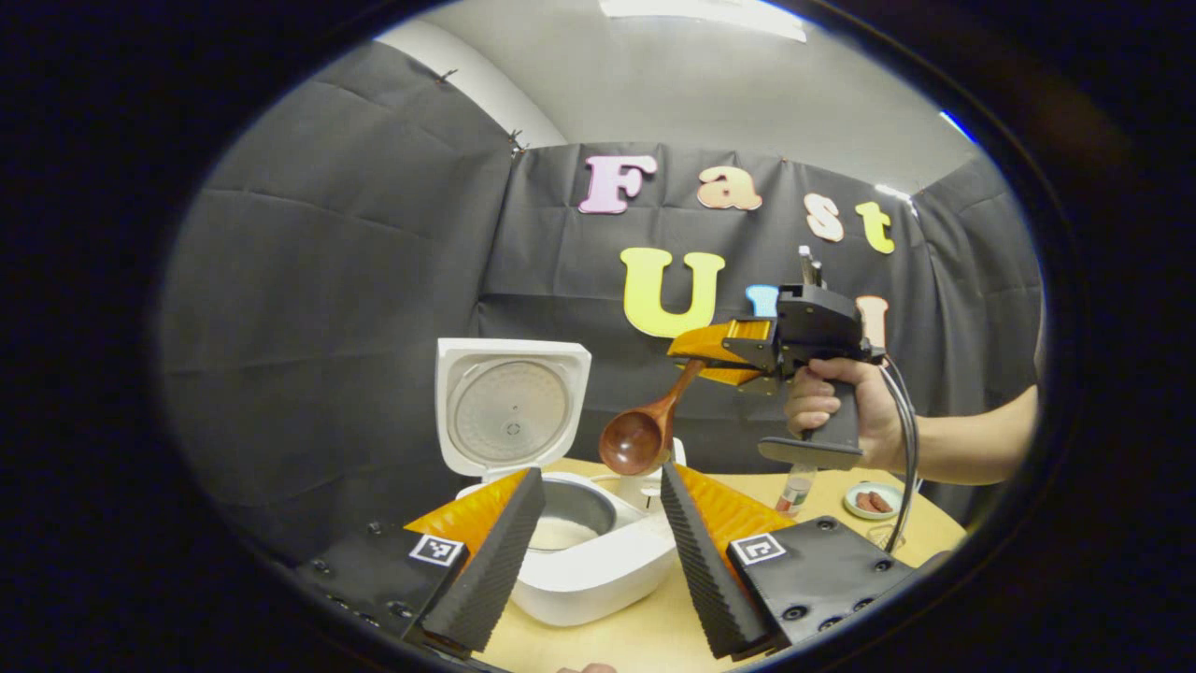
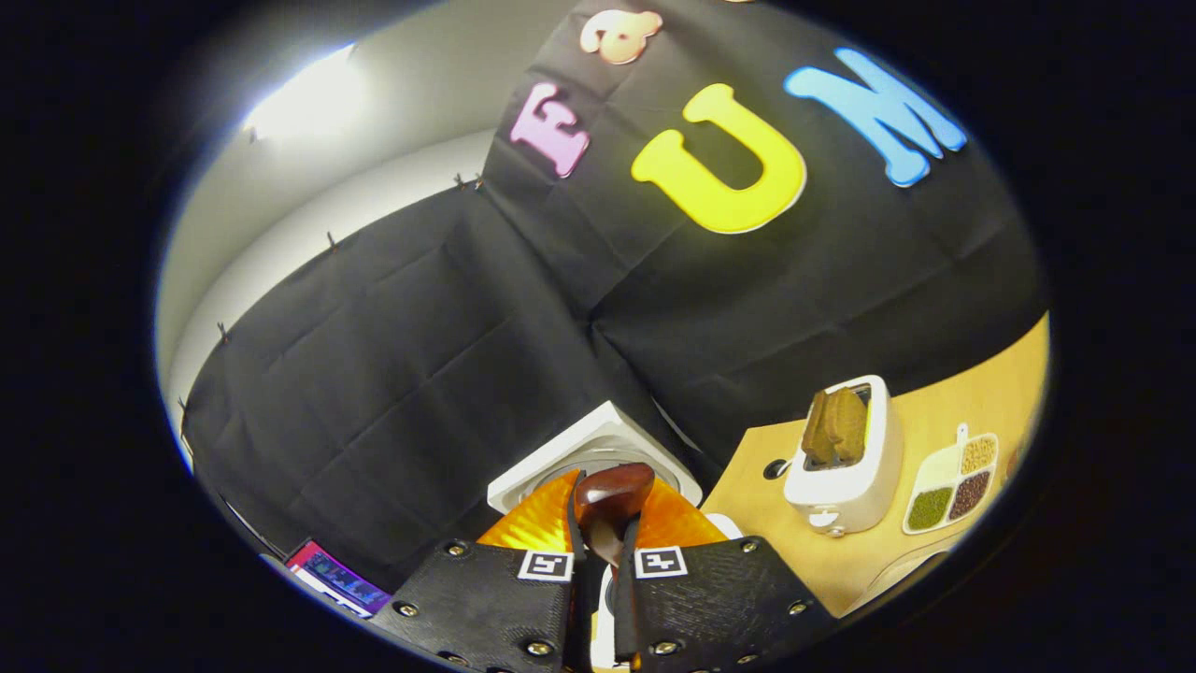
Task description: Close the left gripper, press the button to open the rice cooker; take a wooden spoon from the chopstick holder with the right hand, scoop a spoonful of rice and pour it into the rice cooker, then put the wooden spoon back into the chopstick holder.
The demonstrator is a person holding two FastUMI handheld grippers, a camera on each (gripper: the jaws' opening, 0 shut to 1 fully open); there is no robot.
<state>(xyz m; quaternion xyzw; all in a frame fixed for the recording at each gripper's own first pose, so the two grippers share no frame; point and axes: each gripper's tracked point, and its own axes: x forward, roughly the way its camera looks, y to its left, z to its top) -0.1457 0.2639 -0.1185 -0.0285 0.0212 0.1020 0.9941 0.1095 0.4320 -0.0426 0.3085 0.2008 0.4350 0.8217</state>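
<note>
While the left gripper (image 1: 598, 523) stands with fingers apart, the rice cooker (image 1: 598, 551) sits lid-up between them. At two o'clock, the right gripper (image 1: 715, 360) clamps the wooden spoon (image 1: 645, 430).

Item count, located relative to each hand-held gripper:

- Rice cooker (image 1: 598, 561): one, lid raised, between and beyond the fingers of the left hand-held gripper (image 1: 598, 551).
- Wooden spoon (image 1: 645, 430): one, clamped in the right hand-held gripper (image 1: 724, 360), bowl hanging below it.
- Hand-held grippers: two.
- Hand (image 1: 841, 407): one, on the right hand-held gripper's grip.
- Small dish (image 1: 872, 501): one, below that hand, with two reddish pieces in it.
- Bottle (image 1: 796, 491): one, beside the dish.
- Toaster (image 2: 846, 463): one, right of the right hand-held gripper (image 2: 603, 561), with two slices in it.
- Divided tray (image 2: 953, 486): one, right of the toaster, with three filled compartments visible.
- Surface (image 2: 944, 416): one.
</note>
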